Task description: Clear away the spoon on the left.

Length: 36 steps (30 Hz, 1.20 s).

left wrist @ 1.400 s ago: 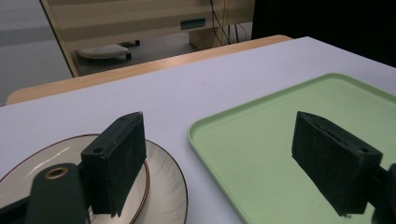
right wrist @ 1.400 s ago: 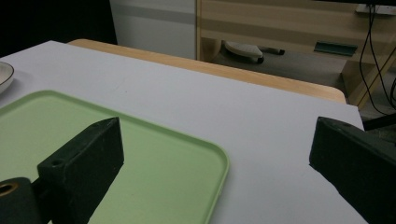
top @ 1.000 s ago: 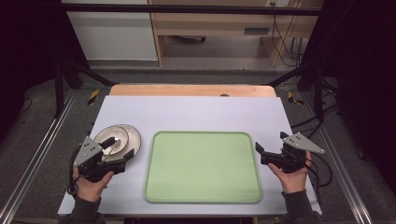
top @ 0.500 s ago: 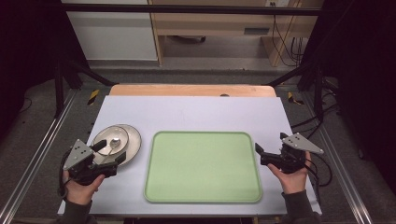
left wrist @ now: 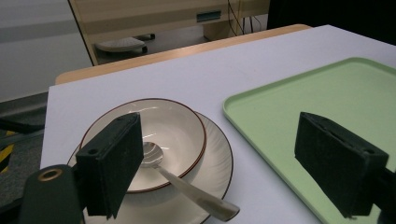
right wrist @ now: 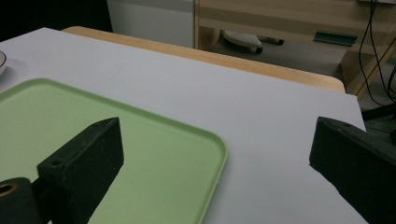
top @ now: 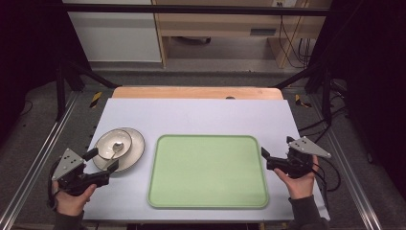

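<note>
A light green tray (top: pixel 208 191) lies bare in the middle of the white table. To its left a cream bowl (top: pixel 107 143) sits on a cream plate (top: pixel 136 149), and a metal spoon (top: pixel 116 147) rests in the bowl with its handle over the near rim. My left gripper (top: pixel 102 159) is open just short of the plate's near edge, holding nothing. In the left gripper view the bowl (left wrist: pixel 177 123), spoon (left wrist: pixel 196 193) and plate (left wrist: pixel 217 161) lie between and ahead of its spread jaws. My right gripper (top: pixel 276 147) is open beside the tray's right edge, over its corner (right wrist: pixel 212 140).
The table's wooden far edge (top: pixel 196 92) borders a drop to the floor. Black frame legs and metal rails stand on both sides. Cables (top: pixel 330 172) trail at the right. Bare white table surface (top: pixel 201 117) lies beyond the tray.
My left gripper has drawn back to the left and toward the person, away from the plate. The right gripper has stayed put.
</note>
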Motion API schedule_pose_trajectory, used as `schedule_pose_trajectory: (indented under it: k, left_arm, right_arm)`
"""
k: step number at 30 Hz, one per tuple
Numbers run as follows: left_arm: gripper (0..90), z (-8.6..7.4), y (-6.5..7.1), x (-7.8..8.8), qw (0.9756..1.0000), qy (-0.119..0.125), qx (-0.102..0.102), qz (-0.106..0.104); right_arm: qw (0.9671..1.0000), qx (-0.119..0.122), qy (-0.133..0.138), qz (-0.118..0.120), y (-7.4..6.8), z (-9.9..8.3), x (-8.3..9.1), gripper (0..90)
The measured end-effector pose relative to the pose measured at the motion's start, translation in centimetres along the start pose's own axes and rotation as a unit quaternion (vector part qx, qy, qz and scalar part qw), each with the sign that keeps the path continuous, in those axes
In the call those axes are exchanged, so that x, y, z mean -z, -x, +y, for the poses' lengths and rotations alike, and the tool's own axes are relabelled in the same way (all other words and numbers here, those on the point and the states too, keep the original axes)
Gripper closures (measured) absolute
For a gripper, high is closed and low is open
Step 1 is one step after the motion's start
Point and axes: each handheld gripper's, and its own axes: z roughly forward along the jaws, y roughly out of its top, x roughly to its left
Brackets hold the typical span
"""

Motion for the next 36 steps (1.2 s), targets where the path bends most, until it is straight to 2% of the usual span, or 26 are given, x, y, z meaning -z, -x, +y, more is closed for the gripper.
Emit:
schedule_pose_trajectory:
  k: [10,12,21,30,36]
  left_arm:
    - [13.3,-0.6,-0.7,0.6,0.9999,-0.005,0.001,0.015]
    - [13.2,-0.7,-0.8,0.7,0.9998,-0.01,-0.004,0.016]
    - [13.0,-1.4,-1.3,0.9,0.9996,-0.02,-0.001,0.021]
    - [14.0,-2.0,-1.4,0.8,0.999,-0.035,-0.012,0.024]
    - [17.4,-2.5,-1.2,0.3,0.998,-0.053,-0.023,0.024]
  right_arm:
    - [1.0,0.001,-0.005,0.001,-0.1,0.0,-0.1,3.2]
    - [1.0,0.001,-0.006,0.002,-0.1,0.0,-0.1,3.2]
    - [1.0,0.003,-0.008,0.003,-0.1,-0.1,-0.2,3.3]
    - [0.9999,0.003,-0.013,0.004,-0.2,-0.1,-0.3,3.3]
    - [0.9999,0.004,-0.014,0.003,-0.2,-0.1,-0.3,3.3]
